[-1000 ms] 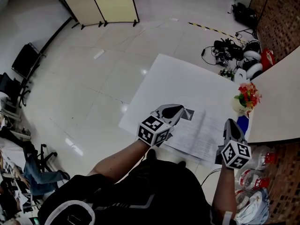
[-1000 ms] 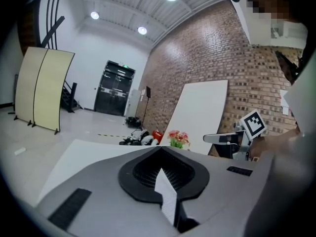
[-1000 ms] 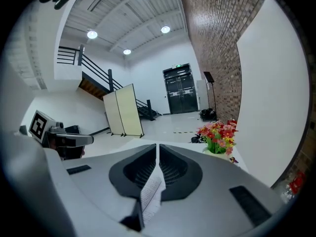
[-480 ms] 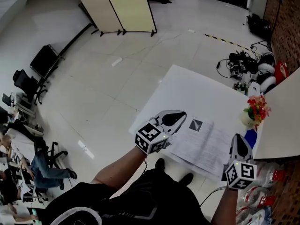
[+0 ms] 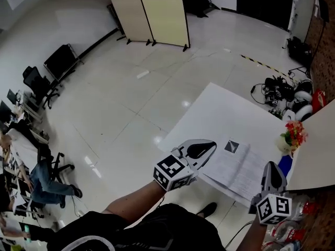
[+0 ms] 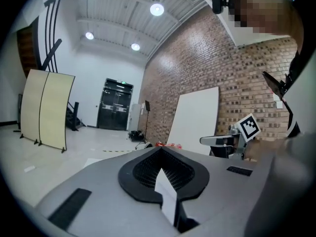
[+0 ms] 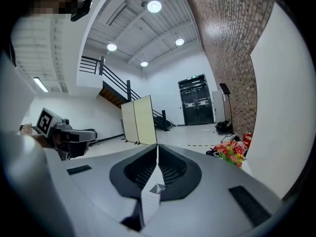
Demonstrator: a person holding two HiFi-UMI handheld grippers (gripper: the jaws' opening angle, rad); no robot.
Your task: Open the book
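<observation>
At the far left a seated person (image 5: 39, 179) was on the pale floor (image 5: 120, 103), well apart from the work. The left tool (image 5: 211, 147) pointed toward the left edge of the open book (image 5: 238, 166). In the left gripper view its jaws stood closed, with only a thin white sheet (image 6: 166, 194) pinched between the black pads, so it gripped a page edge of the book. The book spread open between the two tools over the near corner of the white bench (image 5: 214, 109), printed pages up. Whether it rested on the bench could not be told. The right tool (image 5: 272, 166) met the book's right edge. In the right gripper view its jaws were likewise pressed together on a white page (image 7: 149, 204) bearing lines of print. Farther right, a bunch of red and orange flowers (image 5: 294, 134) stood near the bench's right edge, just beside a white board (image 5: 314, 150).
</observation>
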